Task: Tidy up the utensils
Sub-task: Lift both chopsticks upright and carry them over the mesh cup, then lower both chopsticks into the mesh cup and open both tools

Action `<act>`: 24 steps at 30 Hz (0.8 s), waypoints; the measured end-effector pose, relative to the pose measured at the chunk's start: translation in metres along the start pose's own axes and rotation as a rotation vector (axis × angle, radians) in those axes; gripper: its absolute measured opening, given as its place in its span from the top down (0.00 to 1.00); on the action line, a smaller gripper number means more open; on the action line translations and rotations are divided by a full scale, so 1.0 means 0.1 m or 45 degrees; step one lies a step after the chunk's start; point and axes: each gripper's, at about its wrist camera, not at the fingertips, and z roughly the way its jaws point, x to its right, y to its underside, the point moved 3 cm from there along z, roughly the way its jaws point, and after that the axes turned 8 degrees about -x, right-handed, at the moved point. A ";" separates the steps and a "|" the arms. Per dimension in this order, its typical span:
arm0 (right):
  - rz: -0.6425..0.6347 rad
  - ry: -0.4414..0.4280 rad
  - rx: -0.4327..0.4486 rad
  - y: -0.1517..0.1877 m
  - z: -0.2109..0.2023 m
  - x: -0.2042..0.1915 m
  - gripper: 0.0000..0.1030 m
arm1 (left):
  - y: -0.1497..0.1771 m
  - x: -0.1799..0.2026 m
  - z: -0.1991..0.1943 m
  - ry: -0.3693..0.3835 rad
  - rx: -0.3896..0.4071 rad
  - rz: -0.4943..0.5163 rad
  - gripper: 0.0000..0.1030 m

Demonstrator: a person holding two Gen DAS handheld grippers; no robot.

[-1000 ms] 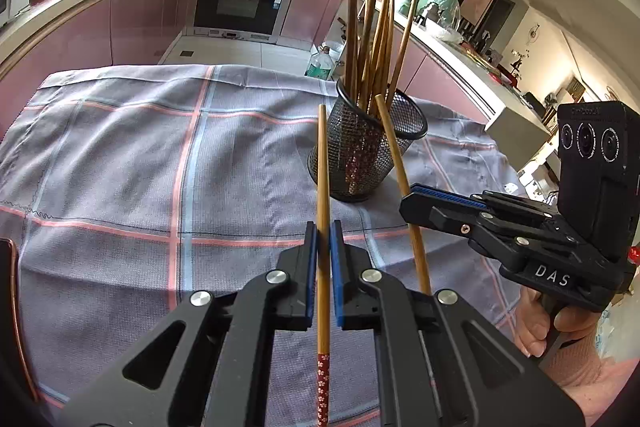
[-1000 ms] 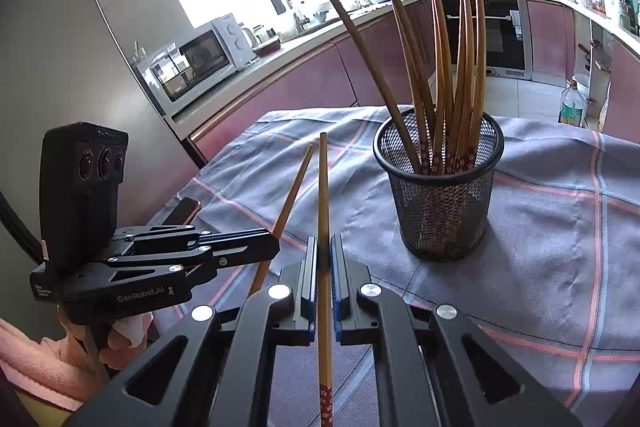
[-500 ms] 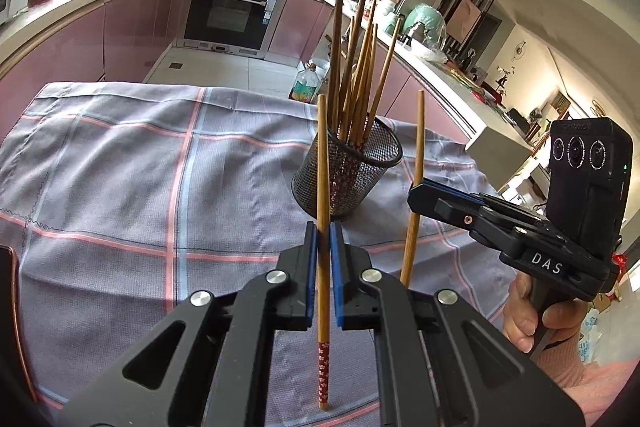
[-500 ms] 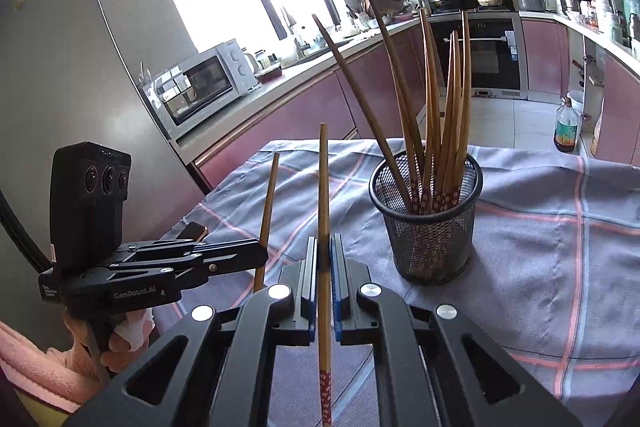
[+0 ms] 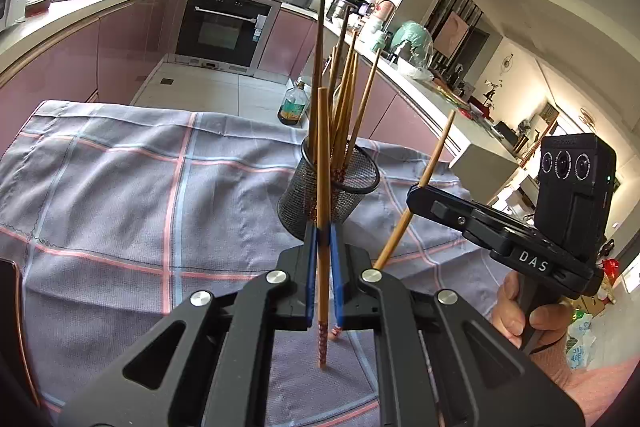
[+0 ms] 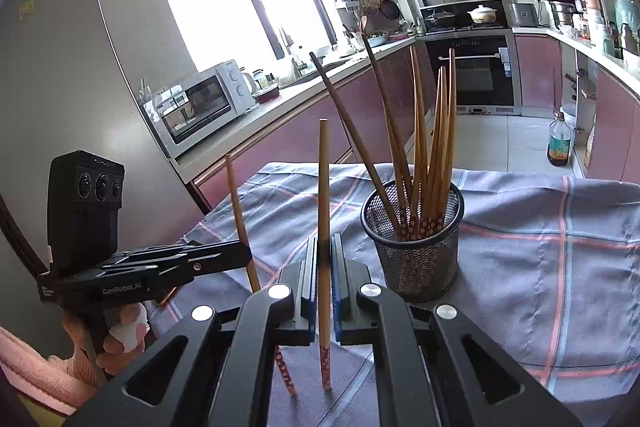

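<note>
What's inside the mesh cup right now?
The mesh cup holds a bundle of wooden chopsticks standing upright, patterned ends down, including two darker ones. The cup's bottom is hidden by the chopsticks and mesh.

right gripper (image 6: 324,267): clamped on one upright wooden chopstick (image 6: 323,187). left gripper (image 6: 244,257): pinching second chopstick (image 6: 238,203), slightly tilted. black mesh holder (image 6: 416,259) of chopsticks on plaid tablecloth (image 6: 540,259). white oven on counter (image 6: 200,107), possibly a microwave.

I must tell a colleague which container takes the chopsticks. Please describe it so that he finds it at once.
Look at the table under the grey checked cloth. On it stands a black wire-mesh cup, round and open-topped. It alone stands on the cloth, already bristling with upright wooden chopsticks.
</note>
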 end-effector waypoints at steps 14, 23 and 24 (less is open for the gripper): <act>-0.001 0.030 0.072 -0.06 -0.18 0.03 0.95 | -0.11 0.06 -0.24 -0.001 0.081 0.015 0.93; -0.004 0.054 0.121 -0.12 -0.32 0.06 0.95 | -0.22 0.15 -0.30 0.007 0.119 0.045 0.93; -0.006 0.060 0.126 -0.14 -0.34 0.07 0.95 | -0.24 0.16 -0.31 0.004 0.121 0.049 0.93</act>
